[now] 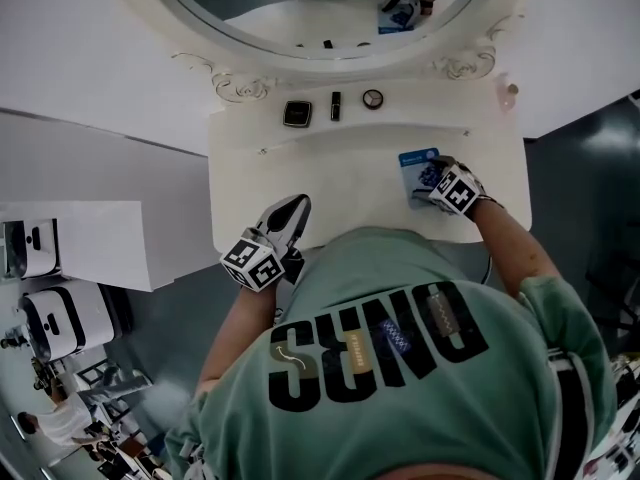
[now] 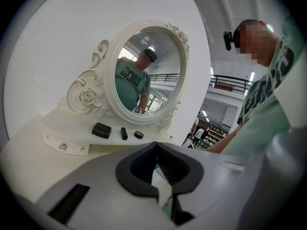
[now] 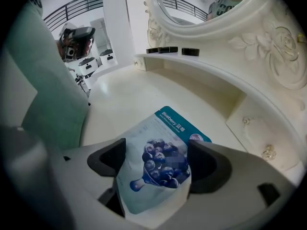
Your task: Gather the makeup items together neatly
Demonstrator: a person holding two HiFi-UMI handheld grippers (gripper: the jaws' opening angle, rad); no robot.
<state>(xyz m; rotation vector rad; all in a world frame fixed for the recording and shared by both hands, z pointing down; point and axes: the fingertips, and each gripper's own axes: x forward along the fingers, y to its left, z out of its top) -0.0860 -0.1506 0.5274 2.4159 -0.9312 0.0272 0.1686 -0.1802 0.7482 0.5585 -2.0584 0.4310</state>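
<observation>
A blue blueberry face-mask sachet (image 1: 415, 163) lies flat on the white dressing table (image 1: 340, 183) at the right. My right gripper (image 1: 428, 180) points steeply down over it, open. In the right gripper view the sachet (image 3: 168, 128) lies between the wide jaws of the right gripper (image 3: 158, 162), and the pads are not pressing on it. On the raised shelf below the mirror sit a black square compact (image 1: 297, 113), a black lipstick (image 1: 336, 105) and a small round compact (image 1: 373, 98). My left gripper (image 1: 298, 203) is shut and empty near the table's front left. From the left gripper (image 2: 156, 152) the same three items (image 2: 101, 130) lie ahead.
An ornate oval mirror (image 1: 320, 8) stands behind the shelf. The shelf front has small drawer knobs (image 3: 268, 152). The person's green shirt (image 1: 400, 368) overhangs the table's front edge. White machines (image 1: 60, 318) stand on the floor to the left.
</observation>
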